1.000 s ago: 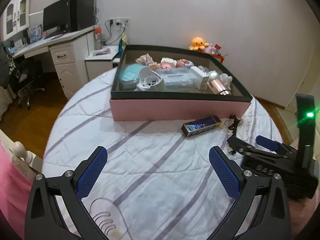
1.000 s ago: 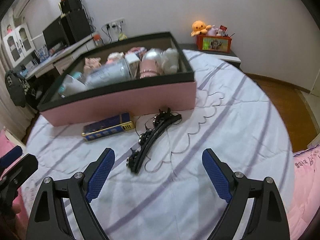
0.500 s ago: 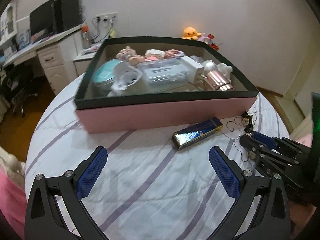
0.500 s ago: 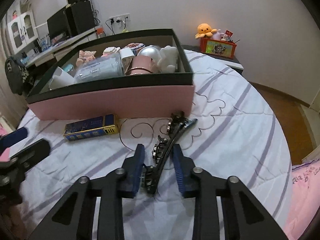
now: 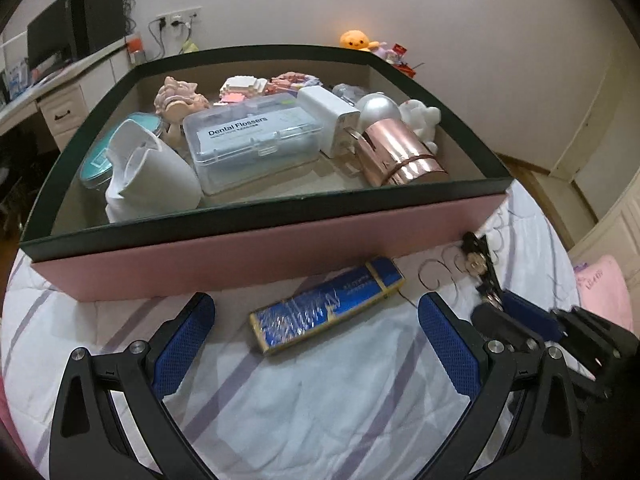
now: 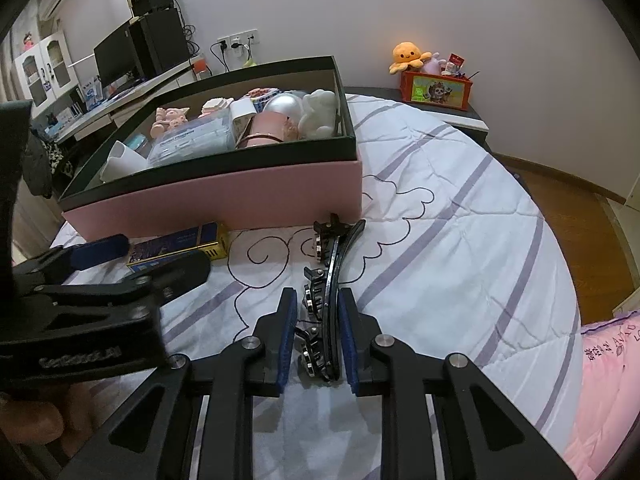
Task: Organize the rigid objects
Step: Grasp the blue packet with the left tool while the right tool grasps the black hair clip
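A long black hair clip (image 6: 326, 276) with metal studs lies on the white striped bedspread, its far end near the pink box's corner. My right gripper (image 6: 318, 334) is shut on the clip's near end, a blue pad on each side. The clip also shows in the left wrist view (image 5: 478, 264). A blue and gold flat box (image 5: 326, 308) lies on the bedspread in front of the pink box. My left gripper (image 5: 316, 340) is open, its pads on either side of the blue box and just short of it. It also shows in the right wrist view (image 6: 140, 258).
A large pink box with a dark rim (image 5: 280, 204) holds a dental flosser case (image 5: 252, 142), a rose-gold cylinder (image 5: 400, 156), a white charger, a white cup and figurines. A pink pillow (image 6: 604, 364) lies at the right. A nightstand with an orange plush (image 6: 408, 54) stands behind.
My right gripper moved onto the hair clip and closed on its near end. My left gripper moved forward towards the blue box, still open.
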### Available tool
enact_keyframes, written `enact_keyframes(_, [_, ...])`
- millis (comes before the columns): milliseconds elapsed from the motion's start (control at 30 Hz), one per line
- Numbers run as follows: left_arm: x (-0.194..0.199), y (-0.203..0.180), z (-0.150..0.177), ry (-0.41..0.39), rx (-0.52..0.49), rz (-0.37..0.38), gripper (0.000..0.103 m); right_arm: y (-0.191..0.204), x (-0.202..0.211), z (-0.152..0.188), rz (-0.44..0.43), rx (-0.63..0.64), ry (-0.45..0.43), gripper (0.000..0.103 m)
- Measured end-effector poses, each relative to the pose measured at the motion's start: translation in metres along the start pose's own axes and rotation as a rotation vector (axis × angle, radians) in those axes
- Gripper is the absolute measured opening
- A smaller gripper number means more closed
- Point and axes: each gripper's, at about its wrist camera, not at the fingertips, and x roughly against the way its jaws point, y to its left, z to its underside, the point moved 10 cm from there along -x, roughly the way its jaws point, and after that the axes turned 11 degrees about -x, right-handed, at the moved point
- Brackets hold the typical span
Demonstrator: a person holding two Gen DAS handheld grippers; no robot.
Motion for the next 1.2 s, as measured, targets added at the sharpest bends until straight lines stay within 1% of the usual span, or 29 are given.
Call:
enact_keyframes(100, [-0.009, -0.003, -0.001, 0.015, -0.013, -0.029, 0.103, 0.0, -0.002, 0.0, -0.005, 0.003, 0.003, 0.021])
enact_keyframes(167, [-0.009, -0.004, 0.0, 0.014, -0.015, -0.019, 0.102, -0.001, -0.001, 0.001, -0.013, 0.0, 0.004, 0.021])
enact_keyframes(200, [-0.008, -0.004, 0.0, 0.01, -0.014, -0.007, 0.098, -0.001, -0.001, 0.001, -0.014, -0.001, 0.004, 0.021])
enact_keyframes(233, [-0.005, -0.003, 0.002, 0.009, -0.018, -0.012, 0.094, -0.001, -0.001, 0.001, -0.019, -0.004, 0.003, 0.021])
enact_keyframes(267, [-0.004, -0.003, 0.003, 0.005, -0.027, -0.021, 0.084, -0.001, -0.001, 0.001, -0.024, -0.009, 0.004, 0.021])
enact_keyframes(300, [-0.002, -0.003, 0.003, 0.0, -0.031, -0.022, 0.071, -0.001, 0.0, 0.001, -0.028, -0.013, 0.004, 0.021])
enact_keyframes(400, [0.004, 0.0, 0.008, -0.013, -0.019, 0.004, 0.067, -0.002, 0.001, 0.002, -0.034, -0.016, 0.004, 0.021])
enact_keyframes(500, [0.008, 0.004, 0.01, -0.016, -0.01, 0.0, 0.064, -0.002, 0.001, 0.003, -0.04, -0.02, 0.004, 0.021])
enact_keyframes(633, [0.009, 0.0, 0.011, -0.012, -0.028, -0.008, 0.066, -0.003, 0.001, 0.003, -0.043, -0.023, 0.005, 0.021])
enact_keyframes(667, [0.008, -0.001, 0.011, -0.011, -0.032, -0.008, 0.074, -0.002, 0.001, 0.003, -0.042, -0.021, 0.006, 0.021])
enact_keyframes(700, [0.005, -0.005, 0.01, -0.004, -0.047, -0.001, 0.088, -0.002, 0.001, 0.003, -0.042, -0.02, 0.006, 0.021])
enact_keyframes(733, [0.005, -0.01, 0.012, 0.004, -0.062, 0.0, 0.094, -0.002, 0.001, 0.003, -0.044, -0.022, 0.006, 0.021])
enact_keyframes(767, [0.003, -0.012, 0.012, 0.011, -0.081, -0.018, 0.094, -0.003, 0.001, 0.003, -0.043, -0.023, 0.006, 0.021])
enact_keyframes(833, [0.006, -0.021, 0.012, -0.001, -0.111, 0.011, 0.081, -0.003, 0.001, 0.003, -0.047, -0.024, 0.007, 0.021])
enact_keyframes(867, [0.009, -0.025, 0.012, -0.008, -0.12, 0.038, 0.062, -0.003, 0.001, 0.003, -0.047, -0.023, 0.006, 0.021])
enact_keyframes(900, [0.011, -0.029, 0.013, -0.008, -0.128, 0.057, 0.05, -0.004, 0.001, 0.003, -0.046, -0.023, 0.007, 0.021])
enact_keyframes(1000, [0.02, -0.04, 0.02, -0.003, -0.149, 0.134, 0.046, -0.004, 0.001, 0.002, -0.047, -0.024, 0.007, 0.021])
enact_keyframes(1033, [0.023, -0.042, 0.021, -0.004, -0.154, 0.153, 0.046, -0.004, 0.001, 0.002, -0.049, -0.025, 0.008, 0.021])
enact_keyframes(1067, [0.023, -0.04, 0.021, -0.007, -0.159, 0.145, 0.046, -0.004, 0.001, 0.003, -0.049, -0.026, 0.008, 0.021])
enact_keyframes(1100, [0.022, -0.036, 0.018, -0.015, -0.164, 0.11, 0.047, -0.004, 0.001, 0.002, -0.048, -0.027, 0.007, 0.021])
enact_keyframes(1167, [0.016, -0.031, 0.013, -0.018, -0.165, 0.085, 0.072, -0.004, 0.002, 0.002, -0.044, -0.026, 0.006, 0.021])
enact_keyframes(1200, [0.014, -0.032, 0.011, -0.024, -0.163, 0.09, 0.073, -0.004, 0.002, 0.002, -0.042, -0.025, 0.006, 0.021])
